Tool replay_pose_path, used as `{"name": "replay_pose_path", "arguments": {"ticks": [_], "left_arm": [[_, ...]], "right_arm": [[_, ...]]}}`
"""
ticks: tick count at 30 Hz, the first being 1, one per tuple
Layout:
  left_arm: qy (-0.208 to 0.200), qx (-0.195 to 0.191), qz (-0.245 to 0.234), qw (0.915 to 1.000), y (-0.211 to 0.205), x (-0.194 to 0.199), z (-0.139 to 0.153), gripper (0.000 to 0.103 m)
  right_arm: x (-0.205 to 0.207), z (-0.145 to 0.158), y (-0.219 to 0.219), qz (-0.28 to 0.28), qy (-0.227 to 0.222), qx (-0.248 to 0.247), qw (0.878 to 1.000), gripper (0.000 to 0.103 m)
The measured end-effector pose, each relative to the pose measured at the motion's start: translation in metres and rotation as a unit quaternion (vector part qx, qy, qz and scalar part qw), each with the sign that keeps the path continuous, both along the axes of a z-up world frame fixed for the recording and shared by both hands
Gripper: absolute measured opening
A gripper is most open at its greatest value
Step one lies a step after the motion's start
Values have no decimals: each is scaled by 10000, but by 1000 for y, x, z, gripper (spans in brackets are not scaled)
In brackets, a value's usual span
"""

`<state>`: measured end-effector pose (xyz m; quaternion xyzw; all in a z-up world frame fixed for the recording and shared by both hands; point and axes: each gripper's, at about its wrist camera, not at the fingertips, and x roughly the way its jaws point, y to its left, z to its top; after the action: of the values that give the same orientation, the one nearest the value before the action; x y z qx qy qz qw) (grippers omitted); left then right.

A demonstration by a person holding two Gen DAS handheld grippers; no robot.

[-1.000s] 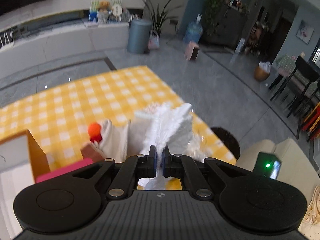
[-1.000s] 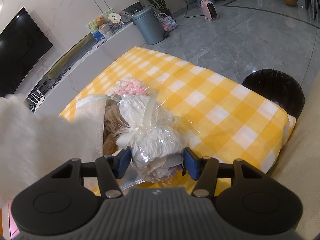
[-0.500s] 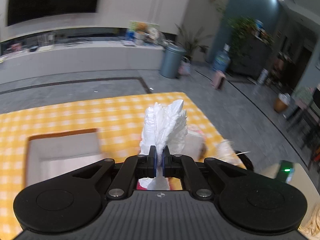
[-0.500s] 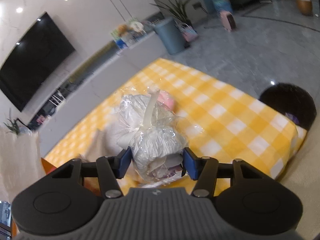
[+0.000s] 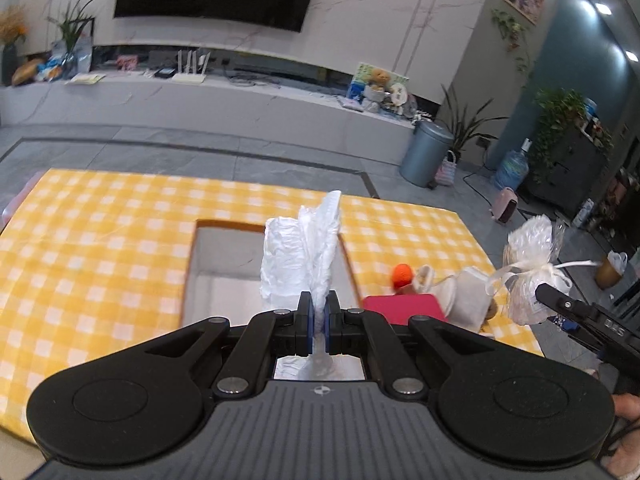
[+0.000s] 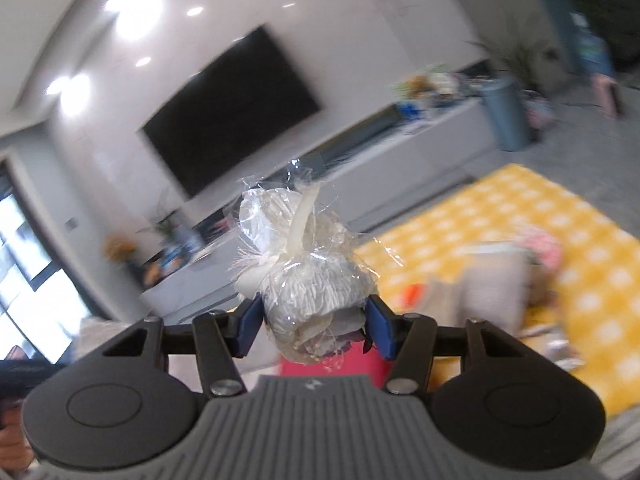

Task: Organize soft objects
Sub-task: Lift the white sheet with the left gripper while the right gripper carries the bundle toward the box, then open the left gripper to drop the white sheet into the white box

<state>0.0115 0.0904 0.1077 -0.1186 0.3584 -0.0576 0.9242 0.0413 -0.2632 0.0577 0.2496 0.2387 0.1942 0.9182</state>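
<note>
**Both grippers loaded above the checked table**

The left gripper [image 5: 318, 322] is clamped nearly closed on a white fluffy cloth [image 5: 304, 256], which stands up from its pads over the open box [image 5: 224, 276]. The right gripper [image 6: 314, 326], jaws about half apart, squeezes a cellophane-wrapped bundle [image 6: 308, 276] between its pads, above the yellow tablecloth [image 6: 520, 216].

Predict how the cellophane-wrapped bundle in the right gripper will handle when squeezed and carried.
The bundle probably squashes easily: it bulges between the right gripper's pads. The glossy crinkled wrap may be slippery. It looks light, held clear of the table.
</note>
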Motion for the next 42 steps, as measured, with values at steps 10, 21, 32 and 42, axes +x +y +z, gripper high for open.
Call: {"name": "replay_pose_path", "arguments": {"ticks": [10,21,32,42], "left_arm": [[502,457,-181,9975,24,0,-42,6],[1549,951,-243,9830,13,38,-132,5],[1255,883,-342,9876,16,27,-140,28],[-775,588,1148,9886,57,-55,-83,92]], "right_arm": [[14,-21,123,1463,440,-404,9874,56],[37,-79,175,1741,1108,-1278,9701,56],[42,-89,199,1671,1098,-1841,9624,56],[42,-90,212,1547,1184,-1888,9625,55]]}}
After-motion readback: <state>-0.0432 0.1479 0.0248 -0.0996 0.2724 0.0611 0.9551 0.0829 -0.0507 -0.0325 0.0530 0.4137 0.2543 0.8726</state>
